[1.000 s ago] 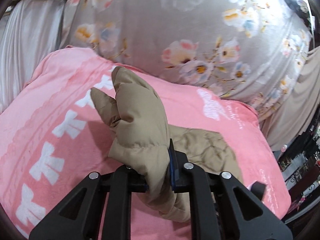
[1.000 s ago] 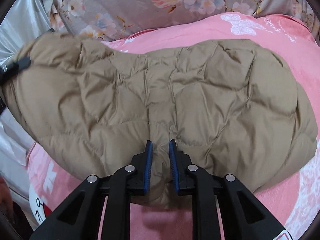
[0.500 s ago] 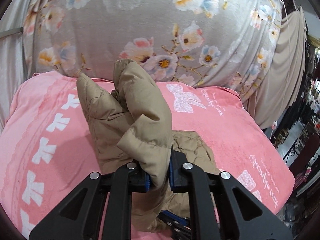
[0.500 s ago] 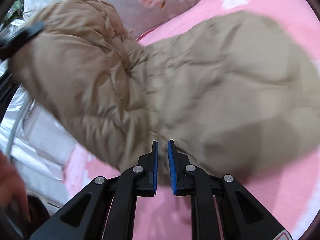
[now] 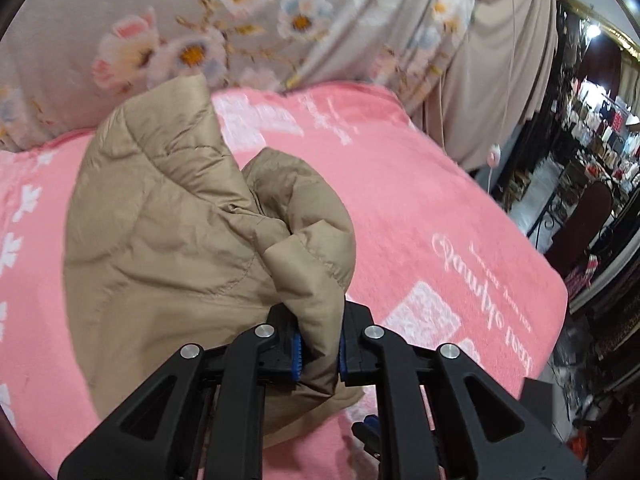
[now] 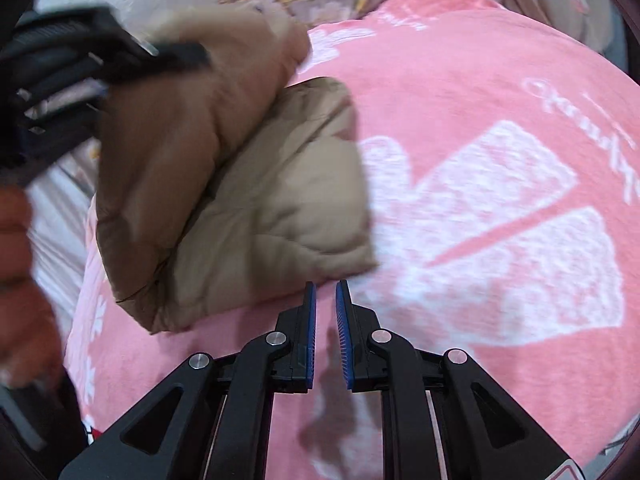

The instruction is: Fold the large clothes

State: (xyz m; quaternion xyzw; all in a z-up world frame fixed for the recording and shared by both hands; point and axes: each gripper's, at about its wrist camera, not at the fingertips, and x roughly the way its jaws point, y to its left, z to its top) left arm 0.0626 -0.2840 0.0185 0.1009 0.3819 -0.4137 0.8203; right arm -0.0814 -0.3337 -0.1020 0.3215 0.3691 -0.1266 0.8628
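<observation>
A tan quilted puffer jacket [image 5: 168, 240] lies bunched and folded over on a pink blanket [image 5: 420, 208]. My left gripper [image 5: 319, 354] is shut on a thick fold of the jacket and holds it lifted. In the right wrist view the jacket [image 6: 256, 200] sits left of centre on the pink blanket [image 6: 480, 100], with my left gripper's black body [image 6: 80, 64] above it at upper left. My right gripper [image 6: 326, 336] has its jaws nearly together with a narrow gap and nothing between them, just off the jacket's near edge.
A grey floral fabric [image 5: 240, 20] hangs behind the blanket, and a beige curtain [image 5: 500, 60] at right. A dark cluttered room [image 5: 592, 160] lies beyond the blanket's right edge. A hand [image 6: 20, 280] shows at the left of the right wrist view.
My right gripper let go of the jacket and drew back to its near edge. My left gripper carried its fold to the right, doubling the jacket over into a smaller bundle.
</observation>
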